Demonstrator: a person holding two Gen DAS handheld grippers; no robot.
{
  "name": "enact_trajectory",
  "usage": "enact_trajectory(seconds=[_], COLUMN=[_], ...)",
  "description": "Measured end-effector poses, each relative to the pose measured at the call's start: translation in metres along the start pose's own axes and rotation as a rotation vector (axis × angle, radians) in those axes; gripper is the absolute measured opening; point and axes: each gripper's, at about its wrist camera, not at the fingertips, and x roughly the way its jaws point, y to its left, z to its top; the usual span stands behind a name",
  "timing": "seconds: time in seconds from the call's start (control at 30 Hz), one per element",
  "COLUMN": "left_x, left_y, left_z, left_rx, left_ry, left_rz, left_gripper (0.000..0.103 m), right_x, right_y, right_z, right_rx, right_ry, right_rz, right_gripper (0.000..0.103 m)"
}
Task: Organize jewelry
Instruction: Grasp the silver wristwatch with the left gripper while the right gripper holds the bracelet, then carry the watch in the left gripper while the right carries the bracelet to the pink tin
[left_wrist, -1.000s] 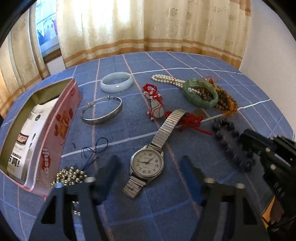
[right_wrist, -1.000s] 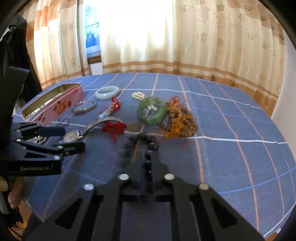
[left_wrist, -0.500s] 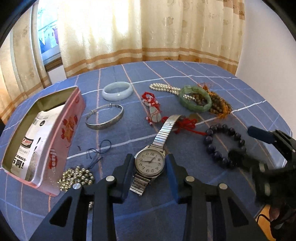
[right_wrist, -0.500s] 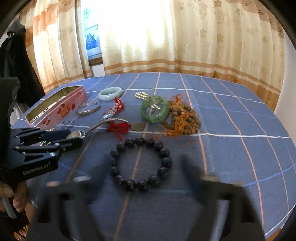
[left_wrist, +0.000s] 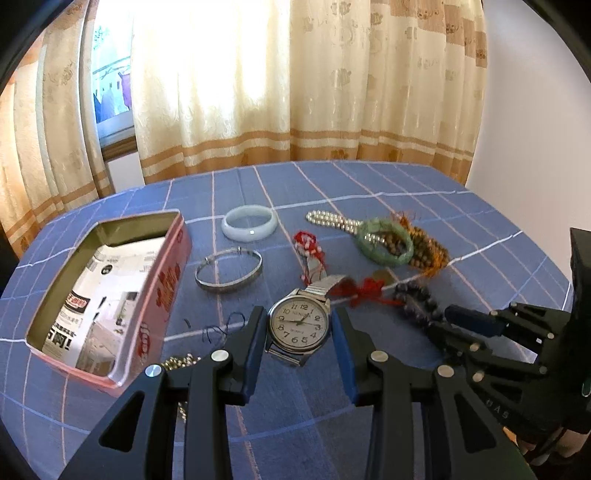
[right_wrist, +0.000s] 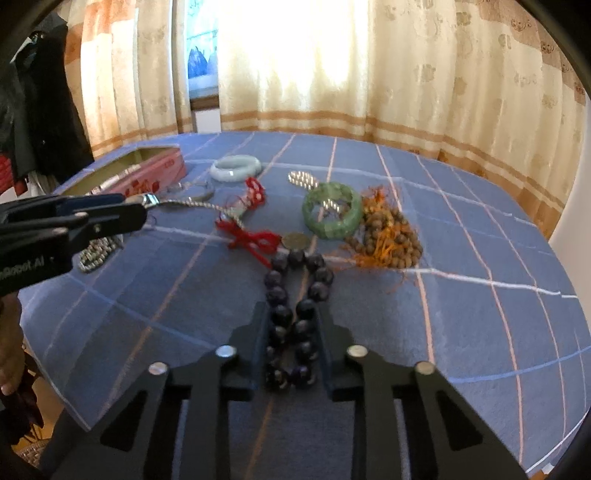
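Curtains (left_wrist: 295, 92) of cream fabric with tan bands fill the wall behind your round table, whose blue checked cloth (left_wrist: 443, 206) carries everything. Take the open pink tin box (left_wrist: 162, 291) as your landmark: red lettering runs along its side, too distorted to read, and a printed white packet (left_wrist: 96, 306) lies inside it with small text you cannot make out. Just right of the tin your left gripper (left_wrist: 299, 332) is clamped on the round silver wristwatch (left_wrist: 299, 323), lifted off the cloth, its metal strap trailing behind; black numerals ring the white dial, and the brand word is too small to read. Farther right of the tin your right gripper (right_wrist: 291, 343) is squeezed shut on the dark purple bead bracelet (right_wrist: 295, 295), pressing its loop narrow. White lettering on the left gripper's body reads partly "Robot.AI". Beyond the tin lies a pale jade bangle (left_wrist: 249, 223).
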Motion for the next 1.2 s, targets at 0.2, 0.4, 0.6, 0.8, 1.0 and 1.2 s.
enact_trajectory(seconds=[0.2,0.4,0.6,0.8,1.0,1.2], left_x=[-0.012,-0.025,-0.034,-0.035,-0.036,-0.046], left_y=[0.002,0.003,0.008,0.010,0.017,0.029], left_z=[0.009,0.015,0.021,0.021,0.023,0.033], left_rx=[0.000,-0.009,-0.011,-0.020,-0.026,-0.026], left_ry=[-0.038,-0.073,-0.100,-0.102,-0.107,-0.141], left_rz=[0.015,0.017,0.020,0.017,0.022,0.040], left_gripper=[0.037,0.037,0.037,0.037,0.037,0.037], right_x=[-0.005,-0.004,-0.011,0.009,0.004,-0.013], right_y=[-0.003,0.000,0.015,0.030,0.022,0.015], right_z=[0.007,0.006,0.008,0.001,0.003,0.022], right_rx=[0.000,0.016,-0.022,-0.071,-0.030,0.002], right_ry=[-0.005,-0.004,-0.016,0.067,0.045,0.004], right_rz=[0.011,0.034,0.053,0.068,0.089,0.123], right_gripper=[0.005,0.025,0.056,0.024,0.016,0.016])
